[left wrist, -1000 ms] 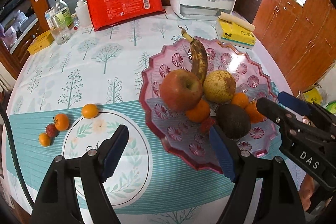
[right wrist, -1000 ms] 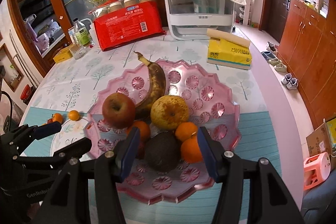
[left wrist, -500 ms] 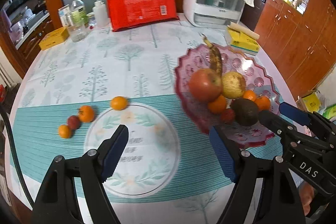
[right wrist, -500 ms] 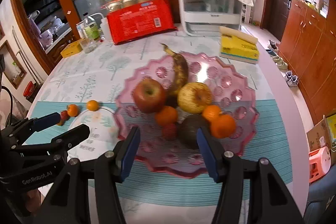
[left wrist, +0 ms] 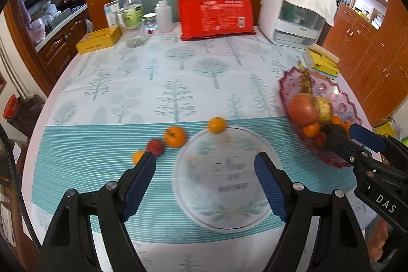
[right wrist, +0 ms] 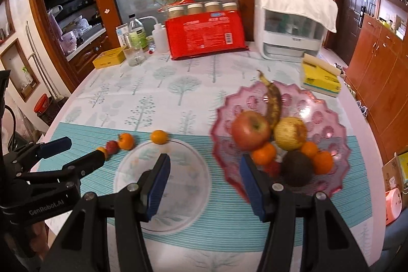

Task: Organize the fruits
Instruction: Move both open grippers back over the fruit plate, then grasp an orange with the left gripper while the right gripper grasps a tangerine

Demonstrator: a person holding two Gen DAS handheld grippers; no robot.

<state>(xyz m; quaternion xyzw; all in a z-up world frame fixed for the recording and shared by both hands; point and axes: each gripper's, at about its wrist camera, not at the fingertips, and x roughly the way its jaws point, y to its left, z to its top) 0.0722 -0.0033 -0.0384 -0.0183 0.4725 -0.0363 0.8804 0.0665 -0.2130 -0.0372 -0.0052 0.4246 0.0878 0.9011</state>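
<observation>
A pink glass fruit plate (right wrist: 329, 116) holds a red apple (right wrist: 250, 129), a banana (right wrist: 272, 103), a yellow pear (right wrist: 290, 133), a dark avocado (right wrist: 297, 167) and several small oranges. It also shows in the left wrist view (left wrist: 339, 98). Loose on the table lie a small orange (left wrist: 217, 124), a larger orange fruit (left wrist: 174, 136), a red fruit (left wrist: 155, 147) and a small yellow-orange fruit (left wrist: 137, 156). My left gripper (left wrist: 205, 182) is open and empty, just in front of them. My right gripper (right wrist: 204, 181) is open and empty at the plate's left edge.
A red package (left wrist: 215, 14) with jars, a white appliance (left wrist: 297, 9), bottles (left wrist: 132, 14), a yellow box (left wrist: 99, 39) and a yellow tissue pack (left wrist: 322, 60) stand at the back of the table. A round printed mat (left wrist: 227, 182) lies under my left gripper.
Both grippers have swung left, away from the fruit plate and towards the loose fruits. Both stay open and empty.
</observation>
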